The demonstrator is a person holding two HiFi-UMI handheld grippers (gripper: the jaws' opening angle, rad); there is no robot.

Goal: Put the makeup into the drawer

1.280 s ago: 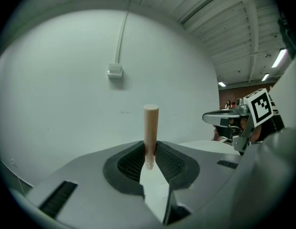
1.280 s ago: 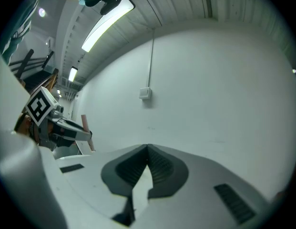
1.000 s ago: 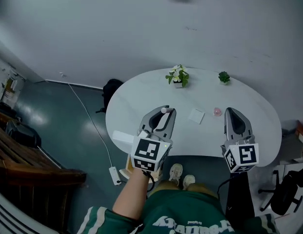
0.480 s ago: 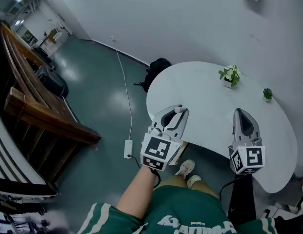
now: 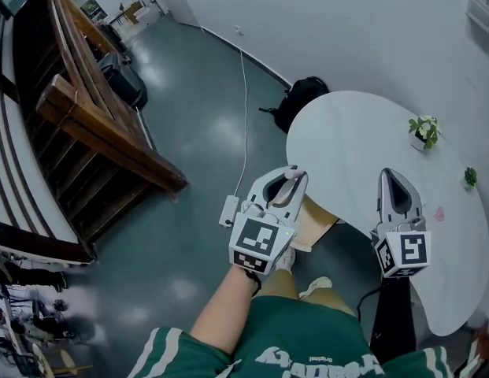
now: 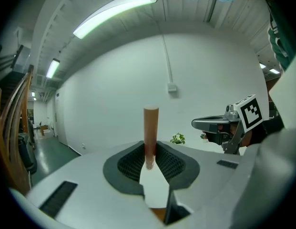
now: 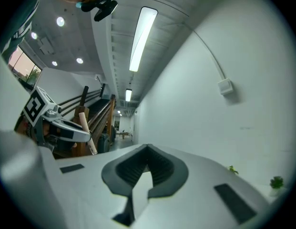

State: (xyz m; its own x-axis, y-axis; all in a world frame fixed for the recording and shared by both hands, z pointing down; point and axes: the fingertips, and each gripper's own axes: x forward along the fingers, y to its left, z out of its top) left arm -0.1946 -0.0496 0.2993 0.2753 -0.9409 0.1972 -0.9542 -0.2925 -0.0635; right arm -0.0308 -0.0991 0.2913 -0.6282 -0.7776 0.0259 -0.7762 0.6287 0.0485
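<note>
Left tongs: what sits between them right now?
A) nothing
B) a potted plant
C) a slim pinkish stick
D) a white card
C: in the left gripper view the left tongs are closed on a slim pinkish stick that stands upright between them.

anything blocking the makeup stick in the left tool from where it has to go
Nothing visible: the left tool grips the pinkish-brown cylindrical makeup stick over open grey-green floor, but no drawer can be made out.
</note>
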